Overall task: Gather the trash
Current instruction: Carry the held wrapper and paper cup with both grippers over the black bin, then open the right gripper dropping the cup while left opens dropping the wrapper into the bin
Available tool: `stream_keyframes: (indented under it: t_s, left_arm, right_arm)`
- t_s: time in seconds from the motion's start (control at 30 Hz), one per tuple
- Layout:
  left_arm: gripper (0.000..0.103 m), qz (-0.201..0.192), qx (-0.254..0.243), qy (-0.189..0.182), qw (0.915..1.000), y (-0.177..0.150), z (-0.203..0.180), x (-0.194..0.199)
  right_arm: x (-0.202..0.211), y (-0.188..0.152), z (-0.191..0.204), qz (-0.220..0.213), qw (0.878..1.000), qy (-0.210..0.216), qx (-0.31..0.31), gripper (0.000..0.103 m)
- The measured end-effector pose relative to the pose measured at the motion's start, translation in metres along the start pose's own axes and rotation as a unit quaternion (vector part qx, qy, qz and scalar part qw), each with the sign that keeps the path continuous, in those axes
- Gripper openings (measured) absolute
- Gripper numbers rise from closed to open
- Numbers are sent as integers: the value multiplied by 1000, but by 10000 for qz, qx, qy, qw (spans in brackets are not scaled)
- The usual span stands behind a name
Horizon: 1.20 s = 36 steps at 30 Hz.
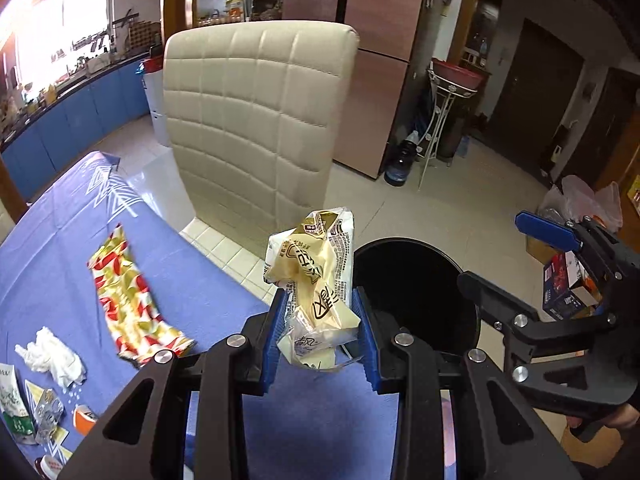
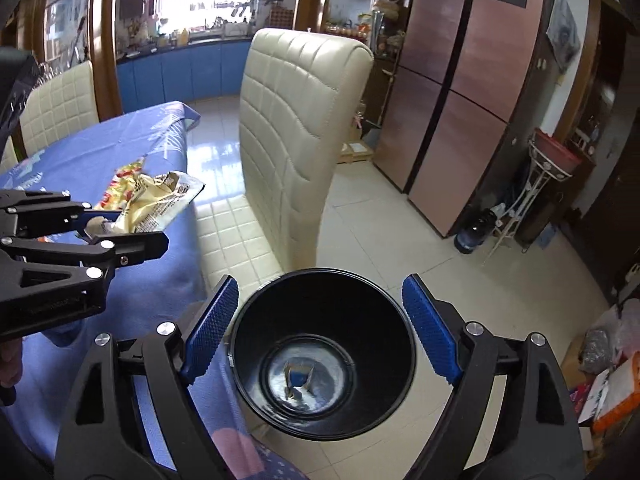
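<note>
Left claw is clenching a crumpled cream-and-gold plastic snack wrapper between its blue ribbed pads; most of the wrapper is sticking up above the fingertips. From the left wrist view I am seeing it held over the edge of the counter with the blue patterned cloth, just beside the round black plastic waste bin standing on the tiled floor. From the right wrist view the wrapper is reading as over the cloth, not yet over the bin mouth.

Right claw is released, jaws spread wide, hanging above the bin and grasping nothing. I am looking straight down the bin: one small scrap of torn packaging is lying on the bottom.

Step in hand, as I am judging it: carrying the wrapper to the bin, drop not yet made.

Next move is calling for shifting the left claw to the right until the wrapper is hanging clear over the opening, then letting go. The film is light and crumpled, so it may be clinging to a pad or drifting onto the rim; I would be releasing low and well inside.

Waiting on the counter: a long red-and-gold foil wrapper, a wad of white tissue, and small packets at the near left edge.
</note>
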<state>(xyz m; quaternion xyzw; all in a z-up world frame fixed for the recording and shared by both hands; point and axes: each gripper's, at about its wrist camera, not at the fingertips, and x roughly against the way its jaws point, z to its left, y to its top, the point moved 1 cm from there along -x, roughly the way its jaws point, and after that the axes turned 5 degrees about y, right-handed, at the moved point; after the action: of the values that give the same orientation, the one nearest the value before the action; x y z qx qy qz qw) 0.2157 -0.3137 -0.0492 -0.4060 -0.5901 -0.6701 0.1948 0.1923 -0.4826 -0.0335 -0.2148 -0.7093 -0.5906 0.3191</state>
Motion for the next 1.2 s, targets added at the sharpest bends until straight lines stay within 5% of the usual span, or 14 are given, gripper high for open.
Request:
stream_keyframes:
  t_s: [0.5, 0.67, 0.77, 1.2]
  left_arm:
    - [35, 87, -570, -149, 9982, 23, -63, -23]
    - [68, -59, -646, -188, 9977, 35, -76, -23]
    - [79, -230, -621, -143, 9977, 41, -80, -19]
    - [81, -191, -285, 82, 9994, 31, -51, -4]
  right_arm:
    - [4, -17, -26, 109, 9983, -543, -164, 84]
    - [5, -20, -33, 126, 9977, -635, -214, 84]
    - [6, -21, -35, 135, 9974, -675, -219, 84]
    - [14, -17, -14, 53, 9990, -371, -259, 84]
